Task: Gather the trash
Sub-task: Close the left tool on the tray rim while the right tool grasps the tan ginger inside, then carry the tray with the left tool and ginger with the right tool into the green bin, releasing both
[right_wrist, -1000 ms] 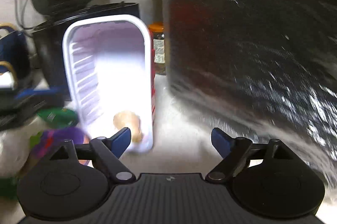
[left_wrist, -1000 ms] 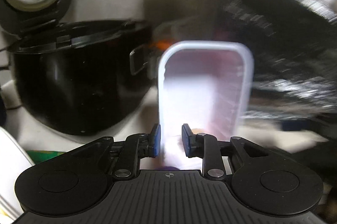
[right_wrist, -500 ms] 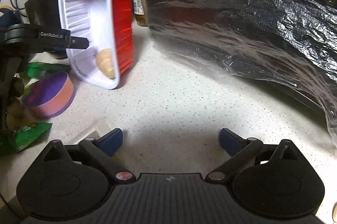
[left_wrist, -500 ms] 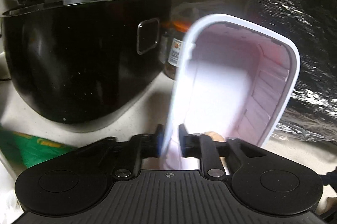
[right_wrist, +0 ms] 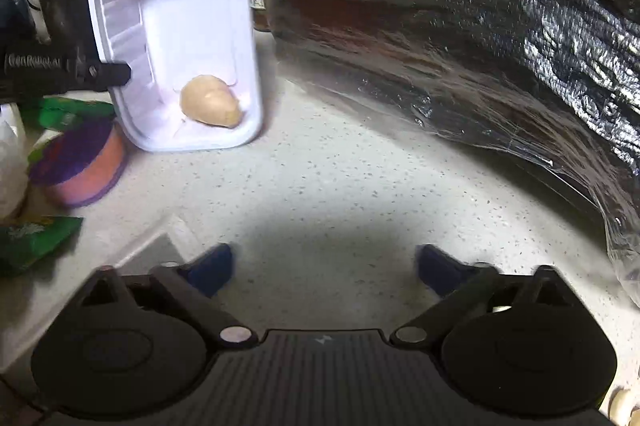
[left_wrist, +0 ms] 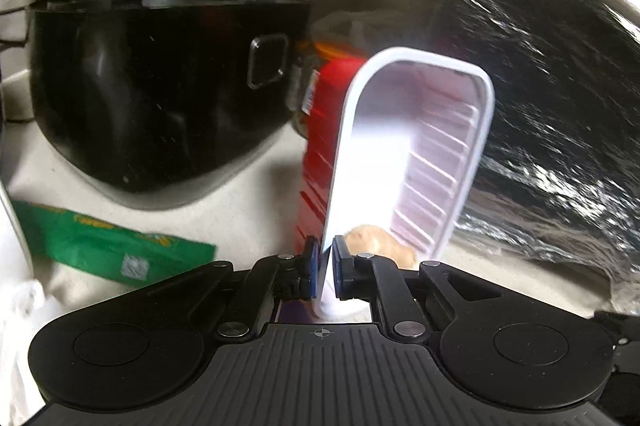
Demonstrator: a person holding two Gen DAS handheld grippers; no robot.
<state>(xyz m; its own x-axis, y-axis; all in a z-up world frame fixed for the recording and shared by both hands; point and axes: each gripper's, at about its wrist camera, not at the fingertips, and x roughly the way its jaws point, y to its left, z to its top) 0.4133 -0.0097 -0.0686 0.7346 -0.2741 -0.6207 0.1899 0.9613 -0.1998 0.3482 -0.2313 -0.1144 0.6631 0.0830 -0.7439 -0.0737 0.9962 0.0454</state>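
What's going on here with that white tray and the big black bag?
A person is clearing trash off a counter with two handheld grippers. The left gripper has just closed on the rim of a white plastic tray holding a beige food scrap, tilting it up beside a black trash bag. The right gripper is open and empty.

The left wrist view looks forward and downward along its tool, very close to the white tray [left_wrist: 416, 161]. The right wrist view faces steeply down over the speckled worktop [right_wrist: 340, 193], farther off. Both share the tray [right_wrist: 172, 25] and black bag [right_wrist: 460, 25].
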